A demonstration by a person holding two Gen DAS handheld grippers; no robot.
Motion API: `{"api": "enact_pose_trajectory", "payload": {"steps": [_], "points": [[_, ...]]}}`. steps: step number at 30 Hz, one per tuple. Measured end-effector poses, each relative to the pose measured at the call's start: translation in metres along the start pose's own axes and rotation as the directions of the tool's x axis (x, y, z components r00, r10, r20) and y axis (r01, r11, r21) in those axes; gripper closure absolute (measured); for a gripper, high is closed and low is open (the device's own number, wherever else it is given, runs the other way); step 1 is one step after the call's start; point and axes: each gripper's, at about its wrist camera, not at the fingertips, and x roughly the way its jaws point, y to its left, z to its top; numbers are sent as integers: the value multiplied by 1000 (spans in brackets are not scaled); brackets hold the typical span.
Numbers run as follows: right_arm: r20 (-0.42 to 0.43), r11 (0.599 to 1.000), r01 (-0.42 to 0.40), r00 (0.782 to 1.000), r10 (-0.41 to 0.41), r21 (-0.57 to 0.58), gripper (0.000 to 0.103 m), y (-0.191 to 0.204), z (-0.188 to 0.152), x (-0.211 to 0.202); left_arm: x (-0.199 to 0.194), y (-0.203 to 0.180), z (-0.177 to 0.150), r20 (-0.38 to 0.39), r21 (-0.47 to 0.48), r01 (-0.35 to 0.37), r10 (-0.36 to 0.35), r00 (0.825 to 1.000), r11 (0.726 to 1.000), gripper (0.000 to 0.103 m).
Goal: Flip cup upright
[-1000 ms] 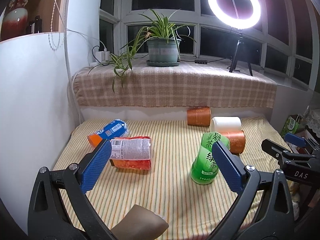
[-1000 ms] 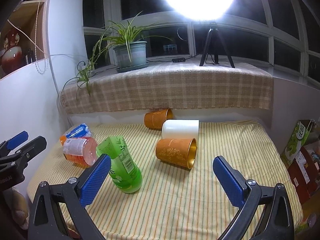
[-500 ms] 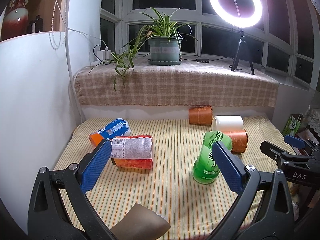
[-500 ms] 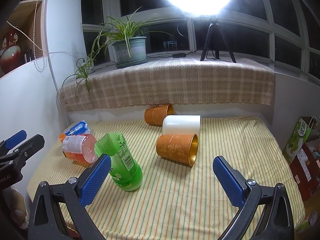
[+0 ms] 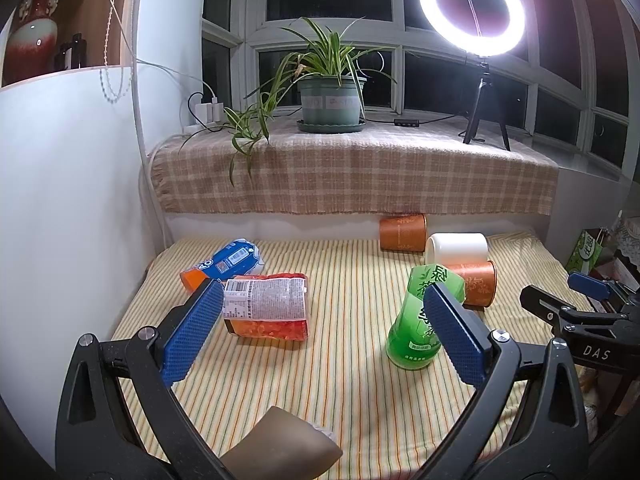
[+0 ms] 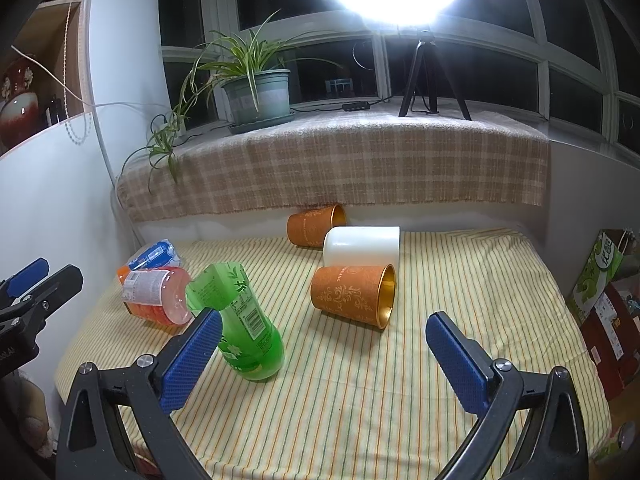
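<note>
Three cups lie on their sides on the striped cloth: a near orange cup with gold inside (image 6: pixel 354 294) (image 5: pixel 474 282), a white cup (image 6: pixel 362 246) (image 5: pixel 458 248) behind it, and a far orange cup (image 6: pixel 314 226) (image 5: pixel 402 232) by the back wall. My right gripper (image 6: pixel 324 354) is open and empty, a short way in front of the near orange cup. My left gripper (image 5: pixel 324 334) is open and empty over the left middle of the cloth. The right gripper also shows in the left wrist view (image 5: pixel 576 308).
A green bottle (image 6: pixel 238 326) (image 5: pixel 422 320) lies tilted left of the near cup. A red-orange bottle (image 5: pixel 266 306) and a blue-labelled bottle (image 5: pixel 226 260) lie at left. A brown object (image 5: pixel 280 446) sits under the left gripper. A potted plant (image 5: pixel 330 96) and ring light (image 5: pixel 472 8) stand on the sill.
Both grippers have drifted slightly; the cups sit a little lower and nearer in the right wrist view. Nothing on the cloth has moved.
</note>
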Motion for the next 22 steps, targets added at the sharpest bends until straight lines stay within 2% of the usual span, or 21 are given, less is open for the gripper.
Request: {"api": "enact_pose_trajectory", "payload": {"steps": [22], "points": [[-21, 1000, -3, 1000, 3, -2, 0, 0, -2, 5, 2, 9, 3, 0, 1, -6, 6, 1000, 1000, 1]]}}
